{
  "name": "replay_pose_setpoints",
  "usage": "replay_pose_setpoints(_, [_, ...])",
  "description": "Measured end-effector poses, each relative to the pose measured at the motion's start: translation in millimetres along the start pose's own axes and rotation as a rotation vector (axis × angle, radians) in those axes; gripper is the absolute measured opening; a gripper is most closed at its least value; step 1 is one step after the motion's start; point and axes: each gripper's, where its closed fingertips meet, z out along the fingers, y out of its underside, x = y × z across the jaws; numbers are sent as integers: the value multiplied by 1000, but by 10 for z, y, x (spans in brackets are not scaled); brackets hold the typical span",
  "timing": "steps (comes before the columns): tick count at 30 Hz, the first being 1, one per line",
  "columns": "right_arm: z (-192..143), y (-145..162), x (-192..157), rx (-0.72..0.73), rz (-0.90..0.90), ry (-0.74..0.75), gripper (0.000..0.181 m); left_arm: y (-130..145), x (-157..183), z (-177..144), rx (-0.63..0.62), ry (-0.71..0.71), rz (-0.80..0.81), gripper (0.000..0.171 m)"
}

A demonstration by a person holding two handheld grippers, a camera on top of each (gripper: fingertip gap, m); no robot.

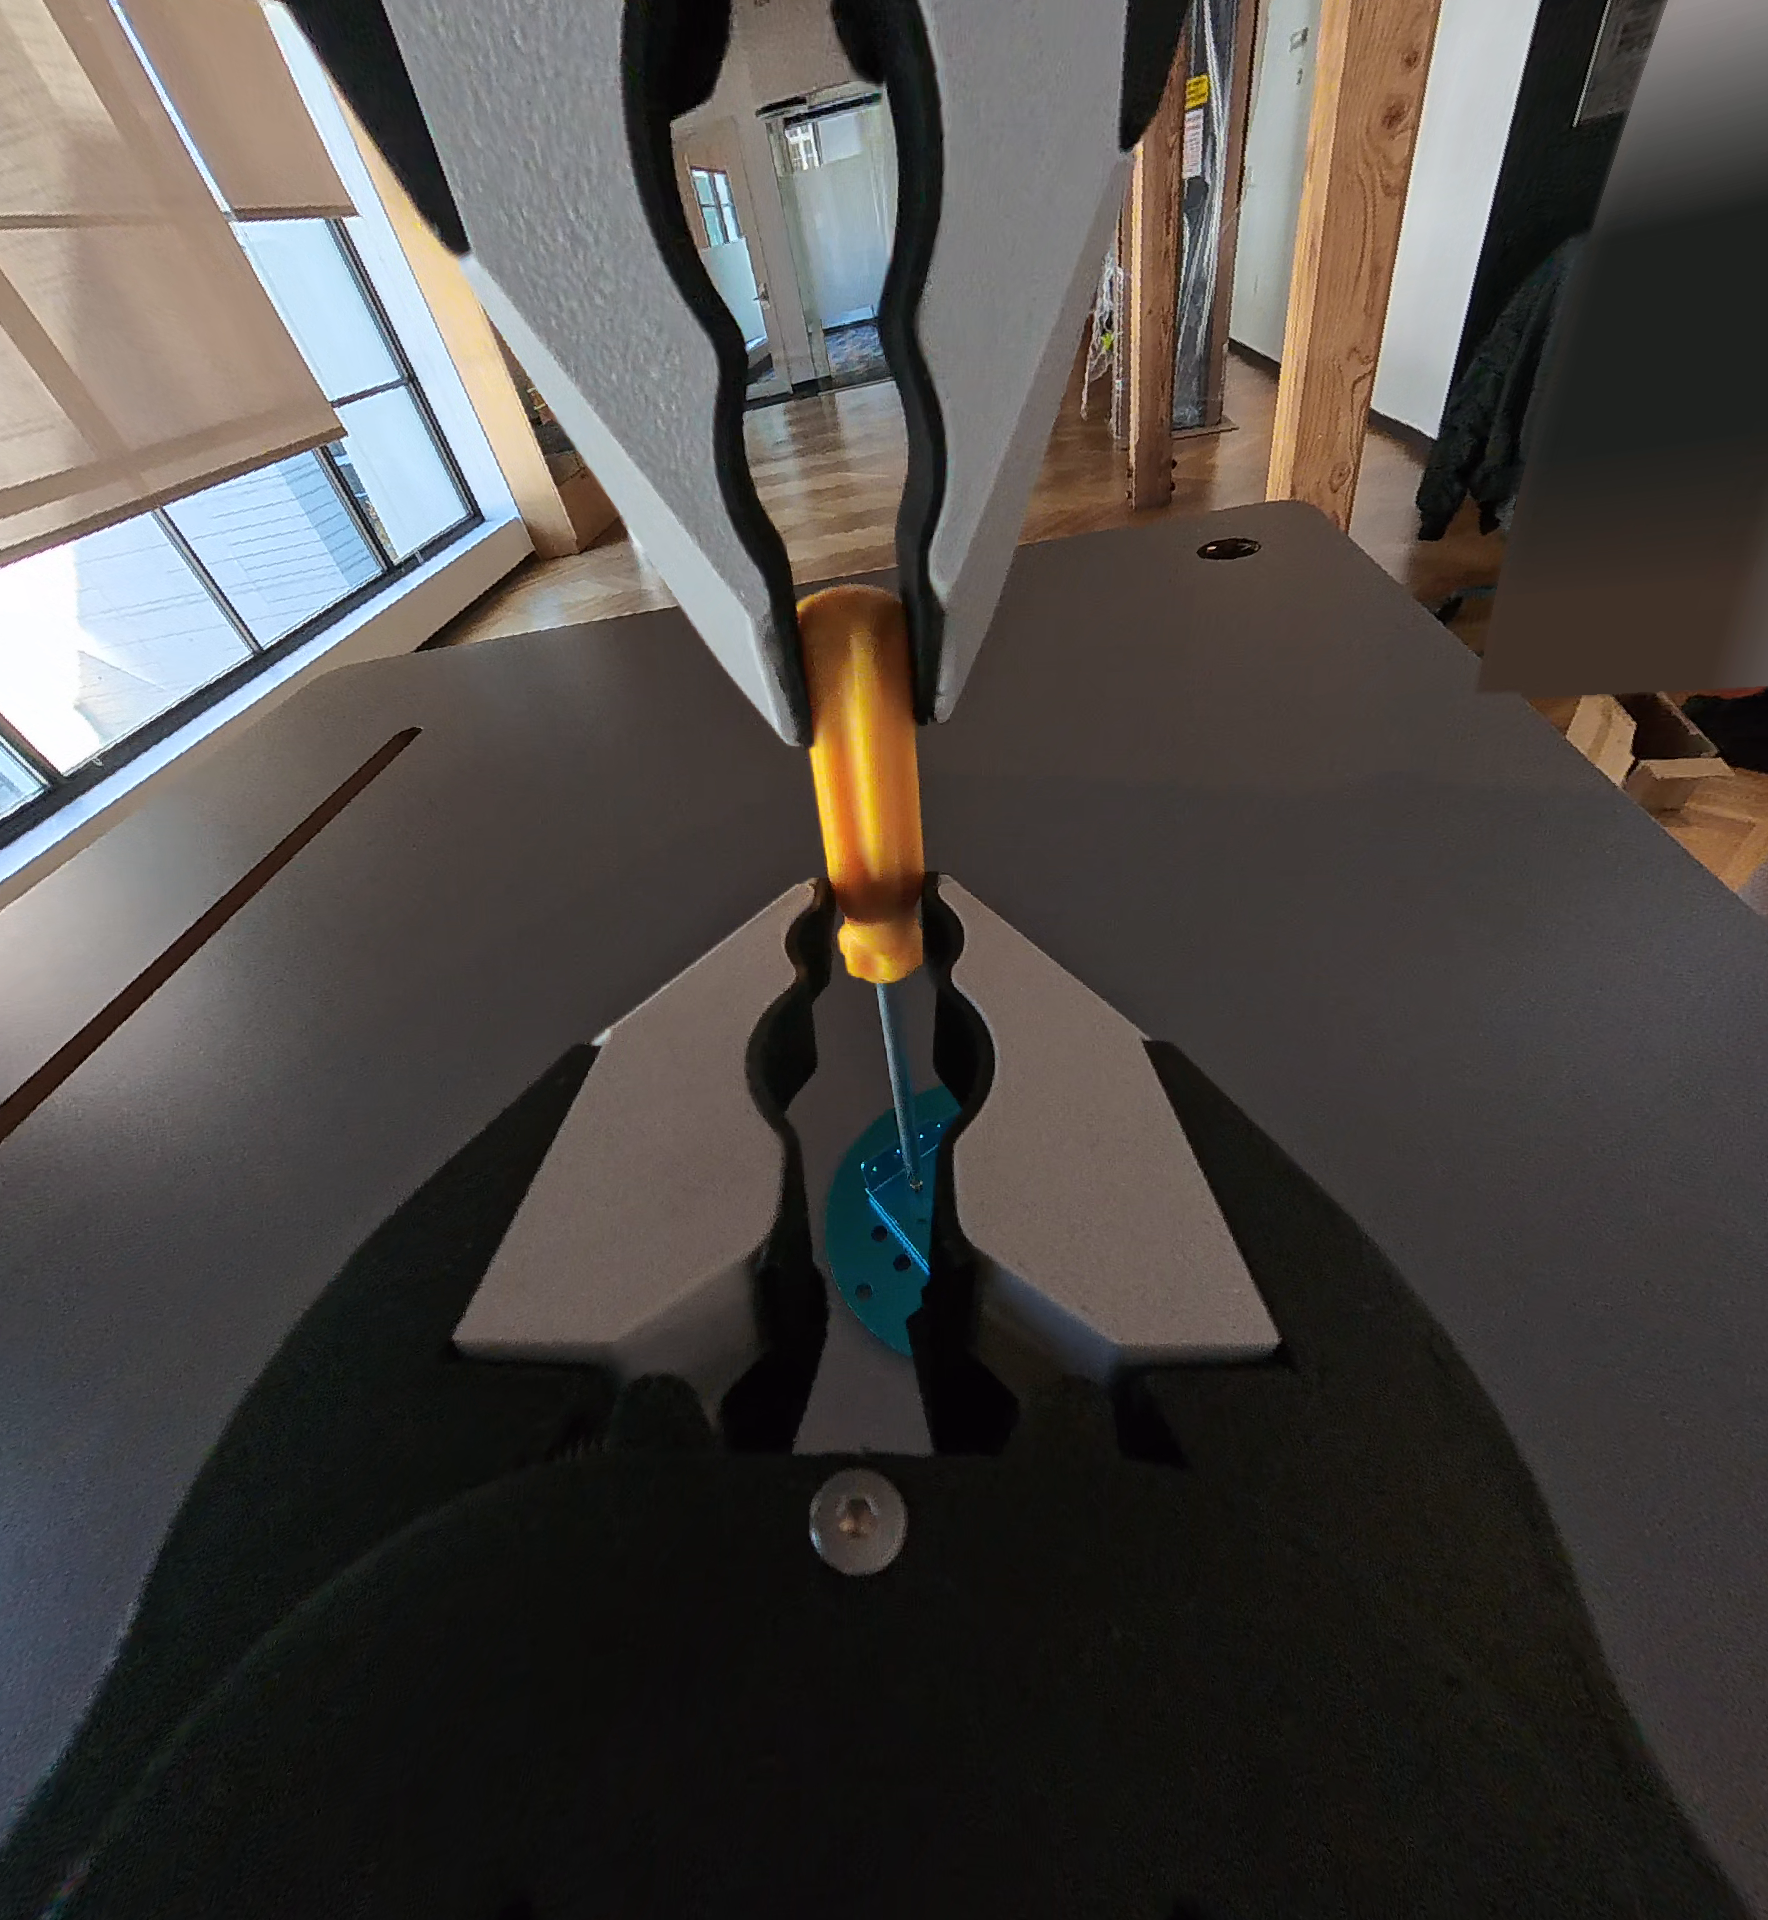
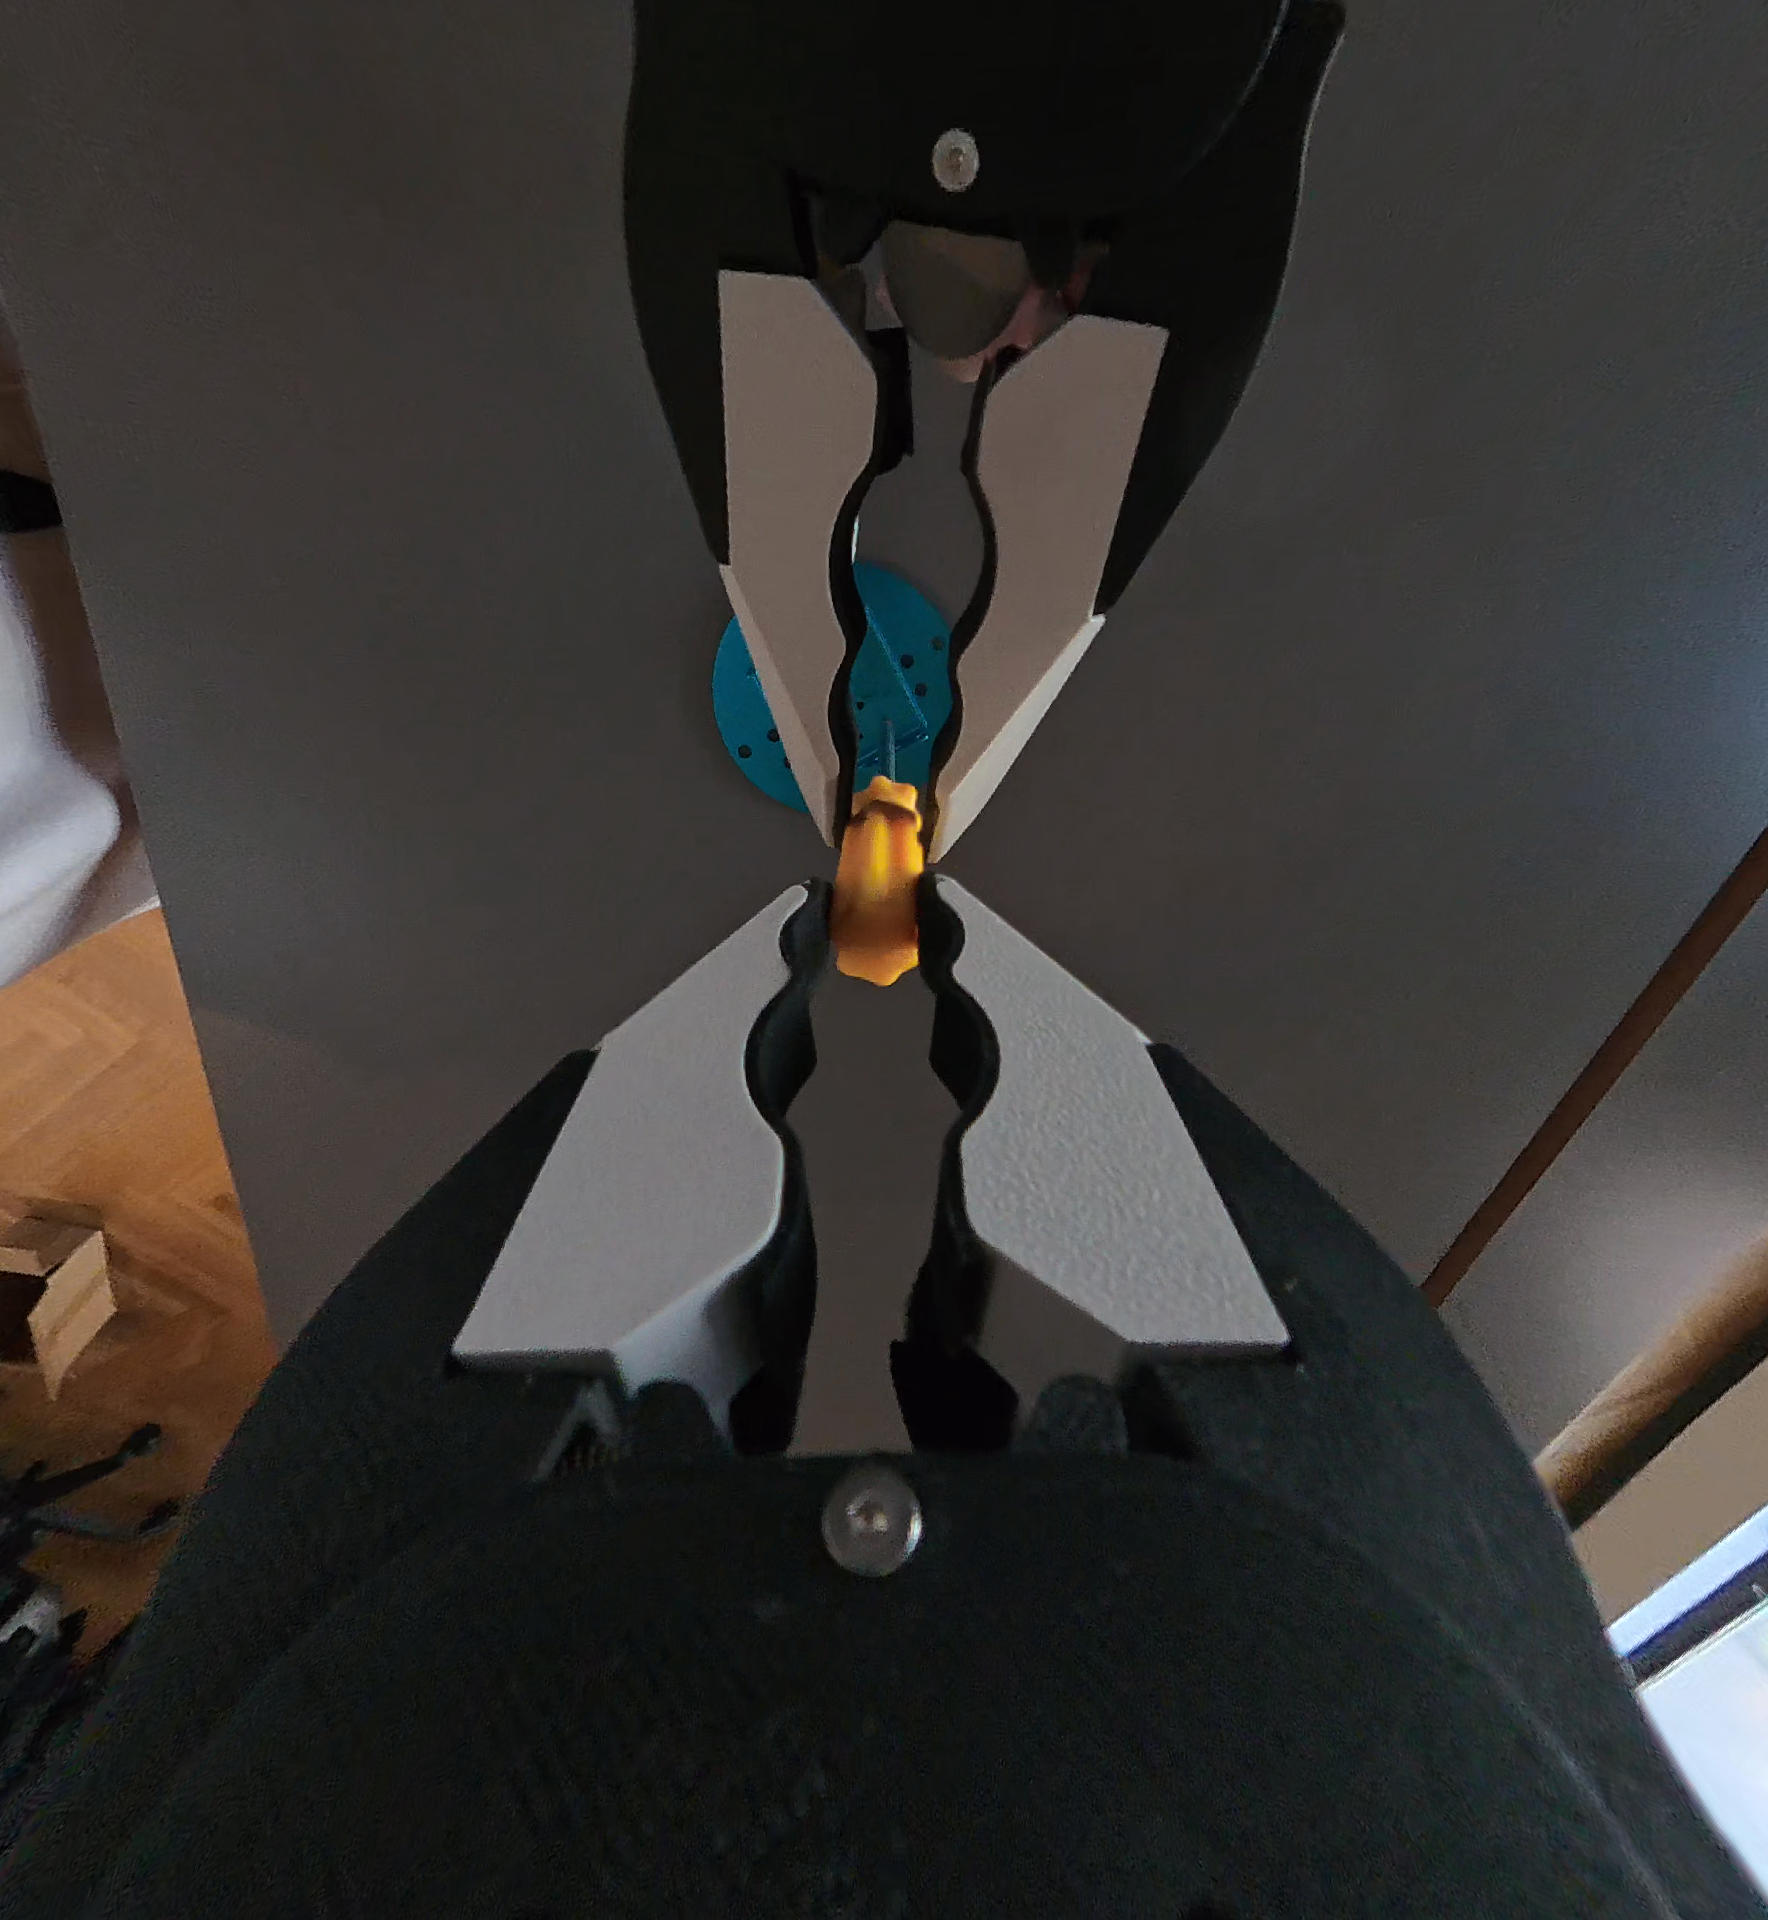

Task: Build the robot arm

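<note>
An orange-handled screwdriver point(image 1: 864, 790) stands nearly upright over a blue round perforated plate point(image 1: 859, 1247) on the dark grey table point(image 1: 1275, 935). Its thin shaft tip rests in a small blue angle bracket point(image 1: 895, 1184) on the plate. My left gripper point(image 1: 880, 904) is shut on the lower collar of the handle. My right gripper point(image 1: 859, 707) comes from the far side and is shut on the top of the handle. In the right wrist view my right gripper point(image 2: 875, 904) clamps the handle point(image 2: 875, 883), the left gripper point(image 2: 885, 831) is just beyond, and the plate point(image 2: 745, 686) is partly hidden.
The table has a long slot point(image 1: 184, 914) on the left and a round grommet hole point(image 1: 1226, 548) at the far edge. Windows and wooden posts point(image 1: 1337, 260) lie beyond. A cardboard box point(image 2: 38, 1299) and a chair base point(image 2: 28, 1507) stand on the wood floor. Less than 4 cm separates the two grippers' tips.
</note>
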Motion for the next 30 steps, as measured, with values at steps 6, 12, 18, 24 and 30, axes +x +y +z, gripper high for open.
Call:
replay_pose_setpoints(6, [4,-31,103,12,395,-21,16,-12,-38,25,-8,-51,0,24])
replay_pose_setpoints(12, [3,-65,73,47,278,-47,26,8,-68,12,-21,-52,-18,16])
replay_pose_setpoints(18, [-8,-20,43,53,53,-22,31,2,-34,14,-17,-25,-8,16])
replay_pose_setpoints(24, [31,30,72,5,165,-22,17,7,-60,10,-21,-61,-5,21])
replay_pose_setpoints(30, [37,9,105,8,464,-37,17,17,-100,33,-35,-103,-3,16])
